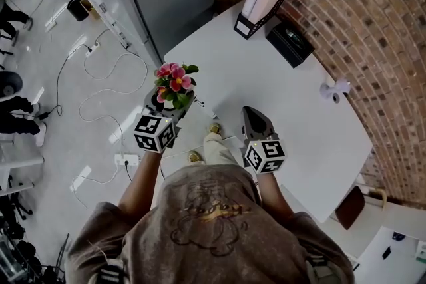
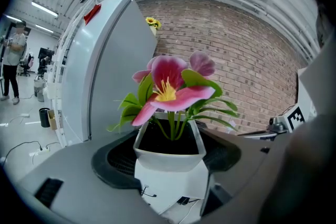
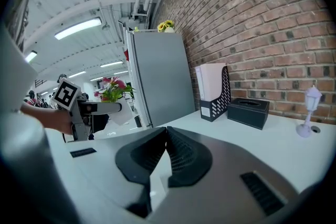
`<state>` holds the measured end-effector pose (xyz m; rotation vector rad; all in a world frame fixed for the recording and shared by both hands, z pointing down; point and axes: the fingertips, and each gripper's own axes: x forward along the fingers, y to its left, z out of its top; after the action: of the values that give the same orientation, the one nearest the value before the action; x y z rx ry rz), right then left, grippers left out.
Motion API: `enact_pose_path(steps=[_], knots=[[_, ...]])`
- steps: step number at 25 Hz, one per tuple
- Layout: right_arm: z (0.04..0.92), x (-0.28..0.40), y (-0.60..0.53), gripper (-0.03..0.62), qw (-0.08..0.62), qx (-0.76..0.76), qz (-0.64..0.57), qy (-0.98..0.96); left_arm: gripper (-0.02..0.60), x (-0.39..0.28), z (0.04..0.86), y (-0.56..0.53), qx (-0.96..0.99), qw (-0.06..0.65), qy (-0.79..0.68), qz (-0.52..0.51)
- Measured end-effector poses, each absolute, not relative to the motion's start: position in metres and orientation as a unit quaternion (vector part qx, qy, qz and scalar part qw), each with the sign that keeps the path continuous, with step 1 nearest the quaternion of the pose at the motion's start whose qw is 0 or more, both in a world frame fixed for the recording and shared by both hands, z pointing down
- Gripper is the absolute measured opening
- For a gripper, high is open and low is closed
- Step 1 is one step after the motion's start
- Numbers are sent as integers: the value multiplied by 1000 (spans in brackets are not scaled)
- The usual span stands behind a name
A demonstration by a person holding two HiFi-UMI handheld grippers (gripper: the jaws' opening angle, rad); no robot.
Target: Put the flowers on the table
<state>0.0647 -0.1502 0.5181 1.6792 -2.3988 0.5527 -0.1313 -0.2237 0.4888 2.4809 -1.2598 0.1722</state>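
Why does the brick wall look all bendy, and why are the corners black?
Head view: the wide lens bows the brick wall into a curve. Left gripper view: the flowers held in the left tongs look sharp, and the round lens leaves the corners black. Right gripper view: the ceiling light glares white, and the shut right tongs look huge because they are close.

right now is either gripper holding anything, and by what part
The left gripper holds the flower pot, with its jaws on opposite sides of the white body near the rim. The right gripper is shut and empty.
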Motion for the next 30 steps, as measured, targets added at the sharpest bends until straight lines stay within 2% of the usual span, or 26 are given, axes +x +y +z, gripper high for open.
enact_pose_path(steps=[16,30], knots=[[525,88,-203,3,79,560,198,-800,360,-99,514,-294,877,172,-440,89],[535,116,-225,3,81,575,210,-787,360,-82,575,-358,868,147,-454,138]])
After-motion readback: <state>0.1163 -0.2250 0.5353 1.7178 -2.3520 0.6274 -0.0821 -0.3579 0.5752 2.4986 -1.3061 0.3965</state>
